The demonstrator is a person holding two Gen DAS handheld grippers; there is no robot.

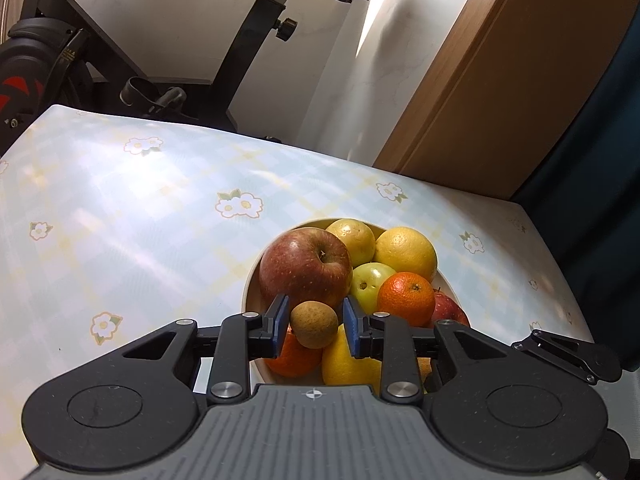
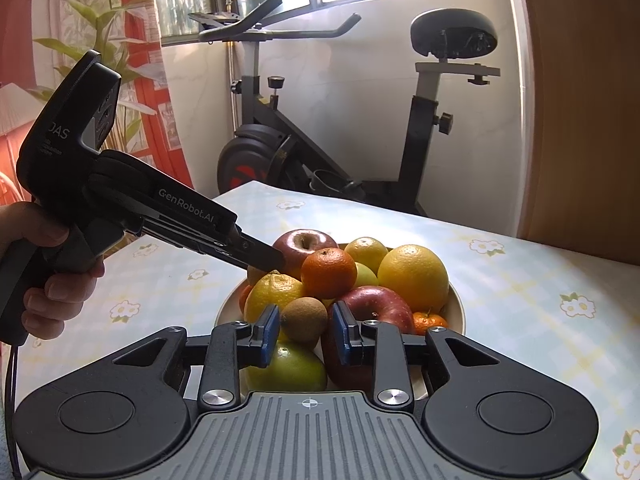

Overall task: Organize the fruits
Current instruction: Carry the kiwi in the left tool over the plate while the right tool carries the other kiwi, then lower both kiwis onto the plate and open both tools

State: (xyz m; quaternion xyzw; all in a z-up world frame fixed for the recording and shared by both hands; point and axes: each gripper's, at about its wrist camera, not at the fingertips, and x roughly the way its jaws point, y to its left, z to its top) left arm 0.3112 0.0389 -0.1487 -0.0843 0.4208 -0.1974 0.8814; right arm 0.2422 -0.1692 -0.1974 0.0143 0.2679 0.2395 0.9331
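Note:
A cream bowl (image 1: pixel 249 294) (image 2: pixel 459 308) on the table is heaped with fruit: a big red apple (image 1: pixel 306 266) (image 2: pixel 302 240), a mandarin (image 1: pixel 406 298) (image 2: pixel 328 272), yellow citrus (image 1: pixel 406 254) (image 2: pixel 414 276) and a green apple (image 2: pixel 286 370). My left gripper (image 1: pixel 316 322) is shut on a small round brown fruit (image 1: pixel 314 327) just above the pile, beside the red apple. In the right wrist view the left gripper (image 2: pixel 266 260) reaches in from the left. My right gripper (image 2: pixel 306 330) is shut on a fuzzy brown kiwi (image 2: pixel 304 320) over the bowl's near side.
The table (image 1: pixel 120 220) has a pale blue checked cloth with flowers. An exercise bike (image 2: pixel 320 152) stands behind its far edge. A wooden panel (image 1: pixel 500 100) rises at the right. A person's hand (image 2: pixel 48 264) holds the left gripper's handle.

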